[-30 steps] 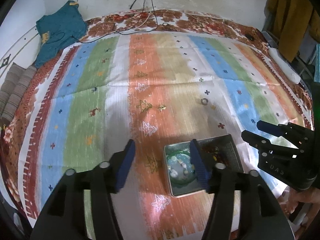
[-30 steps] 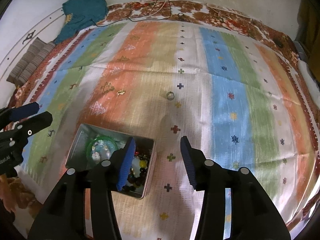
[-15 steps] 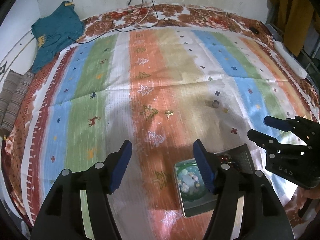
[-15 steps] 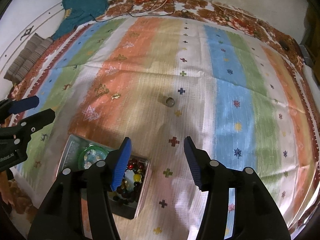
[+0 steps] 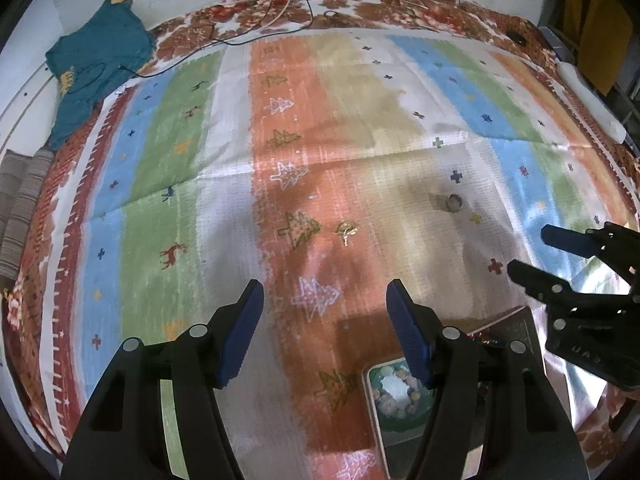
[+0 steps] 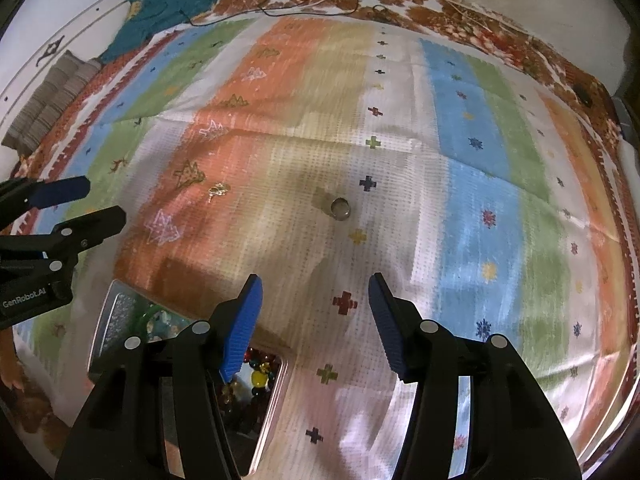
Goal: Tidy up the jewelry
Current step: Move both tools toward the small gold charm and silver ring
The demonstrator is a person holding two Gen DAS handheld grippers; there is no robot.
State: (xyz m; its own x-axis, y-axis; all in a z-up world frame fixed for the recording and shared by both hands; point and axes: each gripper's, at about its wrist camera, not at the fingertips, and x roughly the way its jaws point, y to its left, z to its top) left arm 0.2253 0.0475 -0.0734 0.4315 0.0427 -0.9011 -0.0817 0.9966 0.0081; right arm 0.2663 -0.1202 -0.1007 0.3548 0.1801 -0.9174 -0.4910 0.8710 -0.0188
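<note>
Above the striped woven mat we hold both grippers w/ nothing in them. Left gripper, black w/ blue ribbed pads, has its jaws spread wide; through the gap we see an orange stripe & a white tree motif. Right gripper is likewise spread, jaws apart over a white stripe w/ a dark red cross below them. Each gripper shows in the other's view: right one at the right edge of the left cam, left one at the left edge of the right cam, both w/ fingers apart.

Just under & behind the left gripper's right finger sits a rectangular silver metal tin, approx. half hidden. Inside we see a green round bangle-like piece w/ pale beads on one side, and mixed red, yellow & dark beads on the other. In the right cam the tin lies beneath the right gripper's left finger.

Farther out on the mat, a small silver ring rests on a beige stripe, well ahead of the right gripper, near a dark blue cross. To its left, apart from it, a small gold leaf-shaped trinket lies on the orange stripe beside a tree motif; exact type we can't tell.

Far edge: teal cloth, black & white cables, brown floral border, plain wall.
</note>
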